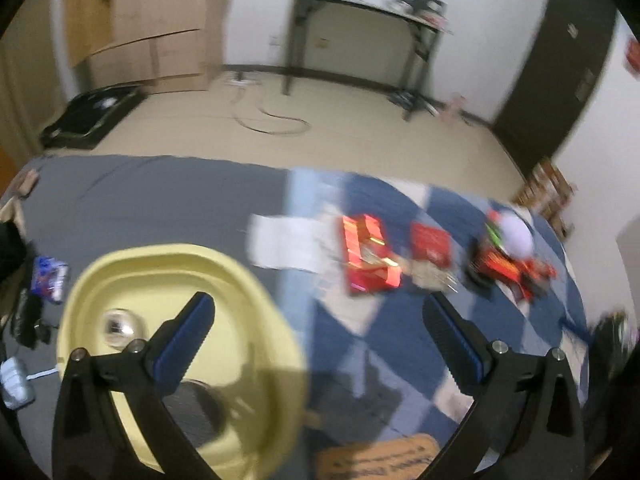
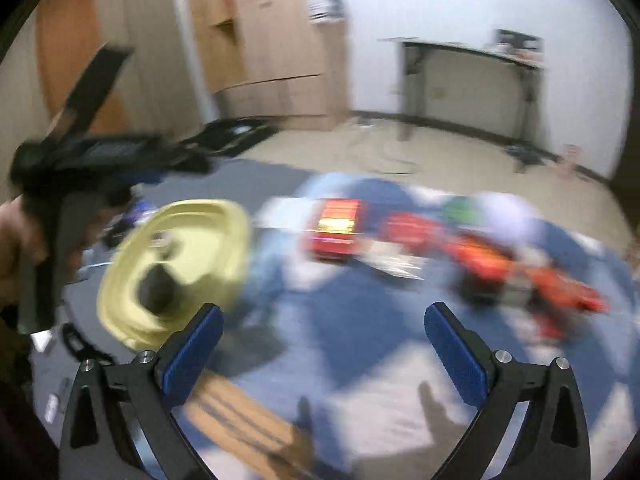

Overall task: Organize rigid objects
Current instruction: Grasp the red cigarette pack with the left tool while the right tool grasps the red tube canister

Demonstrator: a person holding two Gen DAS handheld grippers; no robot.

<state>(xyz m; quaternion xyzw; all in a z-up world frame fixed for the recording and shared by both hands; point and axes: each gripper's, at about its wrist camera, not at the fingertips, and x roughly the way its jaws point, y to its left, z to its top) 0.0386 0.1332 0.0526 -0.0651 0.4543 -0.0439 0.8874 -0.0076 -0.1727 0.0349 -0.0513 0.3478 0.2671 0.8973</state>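
Observation:
A pale yellow basin [image 1: 256, 280] sits on the bed at lower left; a shiny round metal object [image 1: 118, 326] and a dark round thing [image 1: 192, 412] lie inside. My left gripper [image 1: 320, 312] is open and empty above the basin's right edge. On the blue checked blanket [image 1: 340, 336] lie a red box [image 1: 368, 256], a second red box [image 1: 432, 244] and a red-orange toy car [image 1: 512, 264]. My right gripper [image 2: 324, 320] is open and empty over the blanket. The right wrist view is blurred; it shows the basin [image 2: 224, 232], the red box [image 2: 336, 228], the car [image 2: 520, 272] and the left gripper's body [image 2: 100, 156].
A brown card [image 1: 376, 460] lies at the near edge. A white paper [image 1: 288, 244], a white-and-green object [image 1: 512, 232] and small items at the far left [image 1: 48, 280] rest on the bed. Beyond are the floor, a wooden cabinet [image 1: 152, 28] and a black desk [image 1: 360, 36].

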